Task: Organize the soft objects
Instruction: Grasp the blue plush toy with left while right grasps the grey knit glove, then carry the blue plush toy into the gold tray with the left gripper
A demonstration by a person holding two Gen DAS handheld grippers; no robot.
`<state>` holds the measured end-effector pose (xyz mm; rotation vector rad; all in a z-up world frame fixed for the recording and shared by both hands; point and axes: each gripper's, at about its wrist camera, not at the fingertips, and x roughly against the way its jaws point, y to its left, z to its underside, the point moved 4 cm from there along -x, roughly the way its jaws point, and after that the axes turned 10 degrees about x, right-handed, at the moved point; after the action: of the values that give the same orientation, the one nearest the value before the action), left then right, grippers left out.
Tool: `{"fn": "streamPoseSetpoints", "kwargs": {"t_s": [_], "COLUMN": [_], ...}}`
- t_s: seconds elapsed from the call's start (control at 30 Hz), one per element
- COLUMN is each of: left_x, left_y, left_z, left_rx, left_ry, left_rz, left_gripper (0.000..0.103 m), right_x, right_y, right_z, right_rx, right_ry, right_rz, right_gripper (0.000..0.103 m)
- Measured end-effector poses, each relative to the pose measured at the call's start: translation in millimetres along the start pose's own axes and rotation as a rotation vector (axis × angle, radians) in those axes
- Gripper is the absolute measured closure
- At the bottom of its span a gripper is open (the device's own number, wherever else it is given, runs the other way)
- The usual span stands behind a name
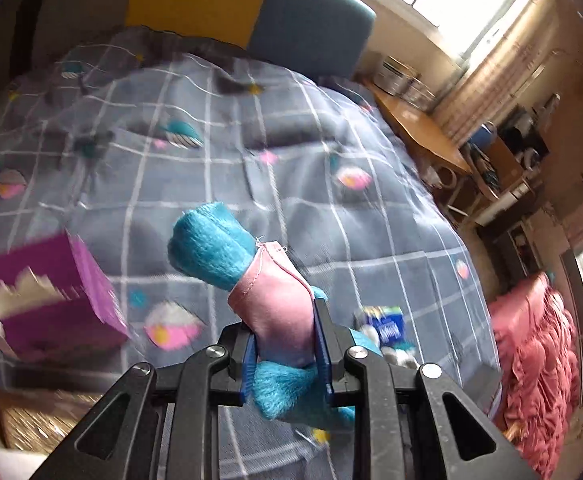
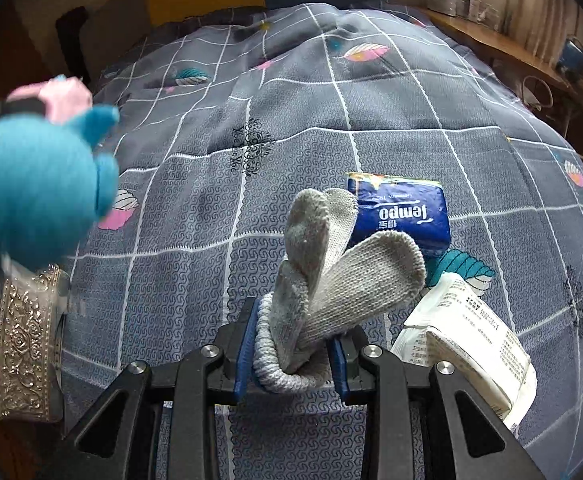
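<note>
A blue plush toy (image 1: 207, 248) with a pink satin cloth part (image 1: 279, 304) hangs above the bed, and my left gripper (image 1: 285, 328) is shut on its pink middle. The same toy (image 2: 31, 200) shows blurred at the left edge of the right wrist view. My right gripper (image 2: 293, 332) is shut on a rolled pair of grey knitted socks (image 2: 331, 276), whose toes stick up and forward past the pads. Both sit over the grey checked bedspread (image 2: 251, 100).
A blue Tempo tissue pack (image 2: 403, 212) and a white wipes pack (image 2: 467, 344) lie on the bedspread just right of the socks. An ornate silver tin (image 2: 19, 344) stands at the left. A purple box (image 1: 51, 300) is at the left, red quilted fabric (image 1: 539, 360) and a wooden desk (image 1: 419, 128) at the right.
</note>
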<state>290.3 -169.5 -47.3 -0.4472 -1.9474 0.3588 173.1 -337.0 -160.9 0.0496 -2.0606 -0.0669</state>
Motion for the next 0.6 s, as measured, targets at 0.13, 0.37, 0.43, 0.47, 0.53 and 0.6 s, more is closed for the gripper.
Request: {"fn": "streamPoseSetpoints", "kwargs": {"t_s": [0.13, 0.37, 0.43, 0.47, 0.53, 0.6], "left_x": [21, 85, 105, 114, 131, 147], "left_y": [36, 131, 167, 183, 215, 247], "left_z": [-49, -100, -103, -101, -91, -74], "left_rx": [0.083, 0.192, 0.228, 0.240, 0.265, 0.294], "left_ry": [-0.069, -0.213, -0.247, -0.260, -0.281, -0.291], "left_rz": [-0.061, -0.205, -0.243, -0.264, -0.295, -0.315], "left_gripper": [0.080, 0.080, 0.080, 0.080, 0.080, 0.080], "right_x": [-1, -3, -4, -4, -5, -5], "right_y": [4, 9, 11, 12, 15, 16], "right_z": [1, 0, 1, 1, 1, 2], "right_rx": [0.045, 0.087, 0.104, 0.112, 0.128, 0.139], "right_ry": [-0.012, -0.025, -0.027, -0.028, -0.030, -0.030], "right_rz": [0.027, 0.052, 0.056, 0.060, 0.062, 0.068], "right_gripper": [0.071, 0.071, 0.071, 0.071, 0.070, 0.070]}}
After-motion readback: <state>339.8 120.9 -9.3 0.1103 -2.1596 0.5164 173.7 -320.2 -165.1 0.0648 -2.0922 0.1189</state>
